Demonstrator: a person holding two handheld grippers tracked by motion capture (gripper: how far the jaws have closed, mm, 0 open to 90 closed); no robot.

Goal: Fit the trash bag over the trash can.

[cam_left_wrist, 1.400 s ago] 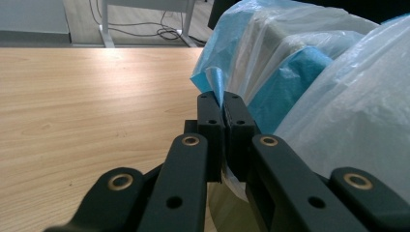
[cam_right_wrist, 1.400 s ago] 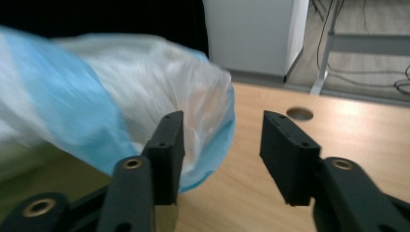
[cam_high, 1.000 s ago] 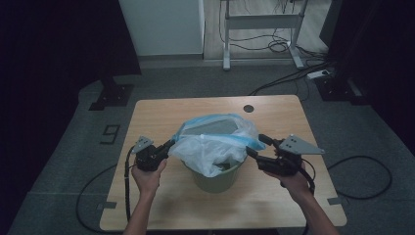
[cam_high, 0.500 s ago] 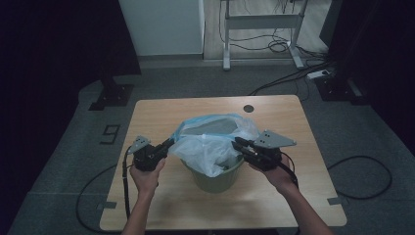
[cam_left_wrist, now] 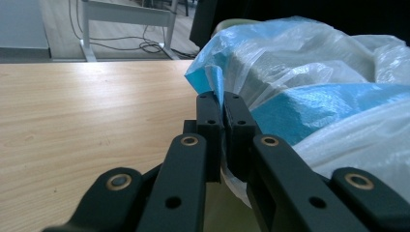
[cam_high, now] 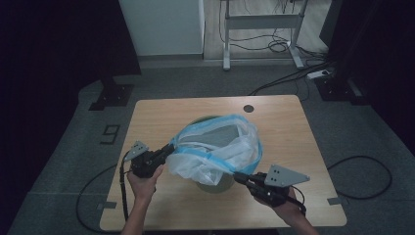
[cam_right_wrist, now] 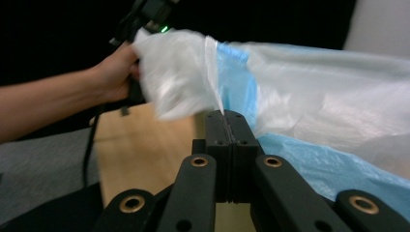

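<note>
High view, green bin (cam_high: pixel 215 183) center frame on table (cam_high: pixel 161 117), blue-white bag (cam_high: pixel 215 147) draped over it, left tongs (cam_high: pixel 164 155) and right tongs (cam_high: pixel 240 177) both clamped on bag rim.

Left claw (cam_high: pixel 165 152) clamped, right claw (cam_high: pixel 237 176) clamped, forearms spread apart, hands low

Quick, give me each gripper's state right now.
Left gripper: shut on the plastic bag rim.
Right gripper: shut on the bag's rim too.

The bin (cam_high: pixel 215 183) stands on the worktop (cam_high: pixel 156 115), with the bag (cam_high: pixel 215 147) in it. The left gripper (cam_high: pixel 164 155) is left of the bag, the right gripper (cam_high: pixel 238 176) right.
</note>
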